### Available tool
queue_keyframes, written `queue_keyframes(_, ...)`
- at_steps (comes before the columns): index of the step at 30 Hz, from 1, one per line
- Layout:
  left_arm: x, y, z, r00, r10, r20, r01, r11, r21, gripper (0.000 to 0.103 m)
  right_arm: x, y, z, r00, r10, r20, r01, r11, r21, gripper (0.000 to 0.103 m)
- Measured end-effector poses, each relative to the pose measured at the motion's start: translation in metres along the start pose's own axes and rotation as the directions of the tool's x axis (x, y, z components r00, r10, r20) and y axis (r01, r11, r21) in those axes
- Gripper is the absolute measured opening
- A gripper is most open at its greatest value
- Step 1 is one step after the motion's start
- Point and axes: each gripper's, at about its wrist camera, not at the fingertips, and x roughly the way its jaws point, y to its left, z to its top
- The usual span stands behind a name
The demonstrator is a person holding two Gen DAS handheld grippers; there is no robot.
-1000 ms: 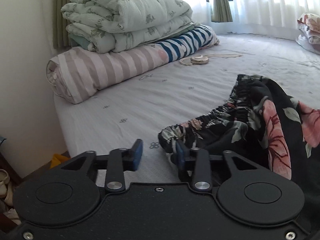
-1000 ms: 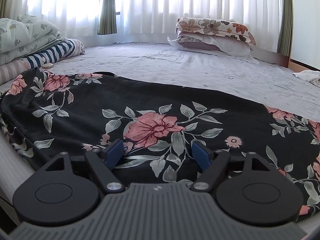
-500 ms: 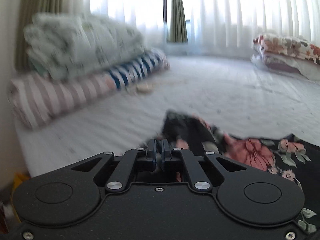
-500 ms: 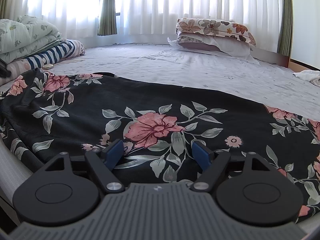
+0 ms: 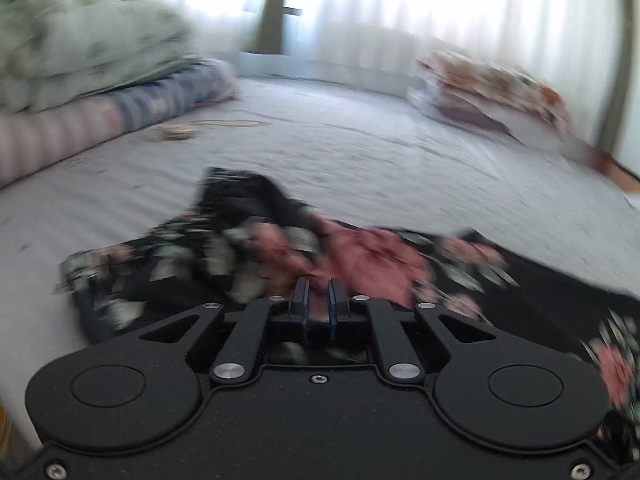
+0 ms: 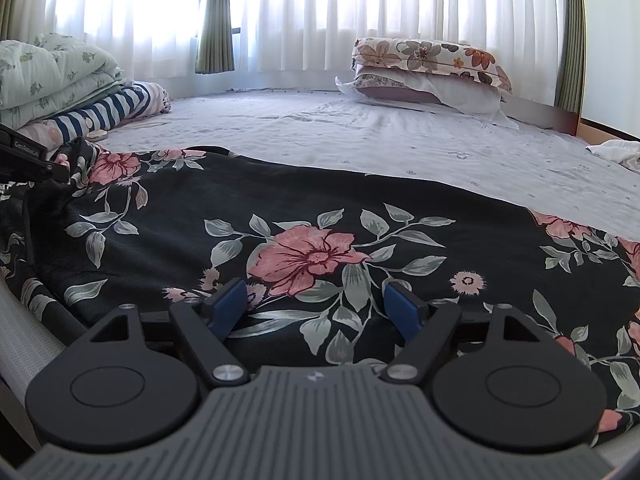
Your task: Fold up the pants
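Note:
Black pants with pink flowers [image 6: 320,208] lie spread across the bed. In the left wrist view, which is blurred by motion, their waistband end [image 5: 248,248] is bunched up and pulled over the rest. My left gripper [image 5: 318,300] has its jaws nearly together with a pinch of this fabric between the pads, and they are opening slightly. The right wrist view shows that gripper [image 6: 60,170] at the far left with the cloth lifted. My right gripper [image 6: 316,300] hovers open just over the middle of the pants and grips nothing.
Folded quilts [image 6: 52,76] and striped bedding [image 6: 108,112] are stacked at the bed's left end. Flowered pillows [image 6: 432,68] lie at the back right. A white cloth [image 6: 616,152] lies at the right edge. A small round thing with a cord [image 5: 176,132] lies on the sheet [image 6: 360,140].
My left gripper closed on the waistband edge, swung to the right and drew the fabric up and over the pants. The right gripper kept still and open.

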Motion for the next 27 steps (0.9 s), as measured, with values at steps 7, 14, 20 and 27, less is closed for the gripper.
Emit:
queue_keyframes(7,0.017,0.047,0.012,0.996,0.083,-0.044,-0.089,0.979,-0.183,0.017,0.0,0.0,0.0,1.0,0.0,0.001,0.0,1.0,0.001,0.085)
queue_keyframes(14,0.049,0.055,0.019,0.998,0.026,-0.063,-0.042,0.963,-0.268,0.052,0.0,0.0,-0.001,1.0,0.0,0.001,0.0,1.0,0.001,0.085)
queue_keyframes(20,0.061,0.05,0.029,0.992,0.105,-0.069,-0.12,0.957,-0.263,0.013,0.0,0.0,0.0,1.0,0.0,0.002,0.0,1.0,0.002,0.085)
queue_keyframes(27,0.023,0.047,0.04,0.988,0.143,0.062,-0.129,0.973,-0.192,0.006,0.0,0.0,-0.001,1.0,0.0,0.007,0.0,1.0,0.003,0.085)
